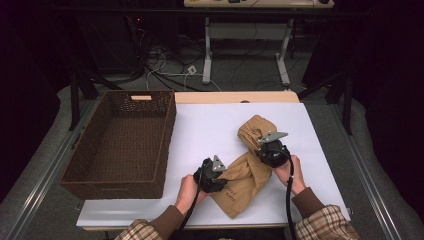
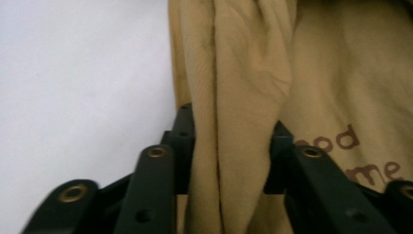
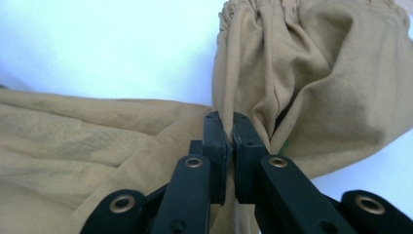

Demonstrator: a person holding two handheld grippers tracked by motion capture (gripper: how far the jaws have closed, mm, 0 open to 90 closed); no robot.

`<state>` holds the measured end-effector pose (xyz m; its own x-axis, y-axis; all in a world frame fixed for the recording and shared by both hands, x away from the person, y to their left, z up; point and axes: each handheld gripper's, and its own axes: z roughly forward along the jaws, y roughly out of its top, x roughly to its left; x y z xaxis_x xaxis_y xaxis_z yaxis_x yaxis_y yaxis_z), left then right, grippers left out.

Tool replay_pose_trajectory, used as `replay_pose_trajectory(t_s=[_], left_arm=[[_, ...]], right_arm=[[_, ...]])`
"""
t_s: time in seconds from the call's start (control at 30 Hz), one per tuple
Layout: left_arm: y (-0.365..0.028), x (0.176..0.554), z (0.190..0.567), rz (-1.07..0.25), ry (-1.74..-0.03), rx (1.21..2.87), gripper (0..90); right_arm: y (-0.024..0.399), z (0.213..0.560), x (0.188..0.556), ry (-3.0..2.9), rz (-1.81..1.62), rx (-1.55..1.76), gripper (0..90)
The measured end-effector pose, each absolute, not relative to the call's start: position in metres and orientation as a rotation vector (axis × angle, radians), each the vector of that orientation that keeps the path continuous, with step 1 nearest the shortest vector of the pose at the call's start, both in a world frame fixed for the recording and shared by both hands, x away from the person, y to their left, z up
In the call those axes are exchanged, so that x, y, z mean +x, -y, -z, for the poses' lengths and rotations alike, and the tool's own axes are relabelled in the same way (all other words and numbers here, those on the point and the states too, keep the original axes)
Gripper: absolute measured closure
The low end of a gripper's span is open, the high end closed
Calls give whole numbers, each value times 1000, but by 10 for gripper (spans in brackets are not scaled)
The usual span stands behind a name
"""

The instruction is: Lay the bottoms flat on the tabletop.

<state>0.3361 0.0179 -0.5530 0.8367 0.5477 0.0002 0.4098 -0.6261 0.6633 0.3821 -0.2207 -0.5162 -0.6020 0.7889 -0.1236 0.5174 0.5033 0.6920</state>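
Note:
A tan garment (image 1: 243, 175) with brown lettering lies crumpled on the white table (image 1: 210, 125), right of centre. My left gripper (image 1: 223, 181) sits at the garment's lower left edge. In the left gripper view its jaws (image 2: 229, 131) clasp a thick upright fold of the tan cloth (image 2: 243, 73), which fills the gap between the pads. My right gripper (image 1: 261, 146) rests on the garment's upper part near a bunched end. In the right gripper view its jaws (image 3: 230, 129) are pinched together on a thin ridge of the fabric (image 3: 316, 63).
A brown wicker basket (image 1: 167, 145) stands on the left of the table with nothing in it. Beyond the table's far wooden edge are cables and the legs of a stand on the floor. Bare white surface lies between basket and garment.

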Motion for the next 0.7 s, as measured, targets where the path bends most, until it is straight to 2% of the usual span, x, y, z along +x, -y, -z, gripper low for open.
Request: replay_pose_trajectory(t_s=[0.1, 0.17, 0.33, 0.7], left_arm=[[-19, 335, 554, -243, -691, 2317, 831], [-19, 334, 554, -257, -686, 2319, 872], [-27, 332, 551, -302, -707, 2306, 877], [-39, 322, 542, -346, -724, 2324, 878]], right_arm=[[224, 514, 380, -2309, -878, 1076, 869], [226, 512, 378, -2294, -886, 1075, 870], [230, 507, 374, -2275, -908, 1053, 870], [248, 519, 379, -2329, -865, 1149, 858]])
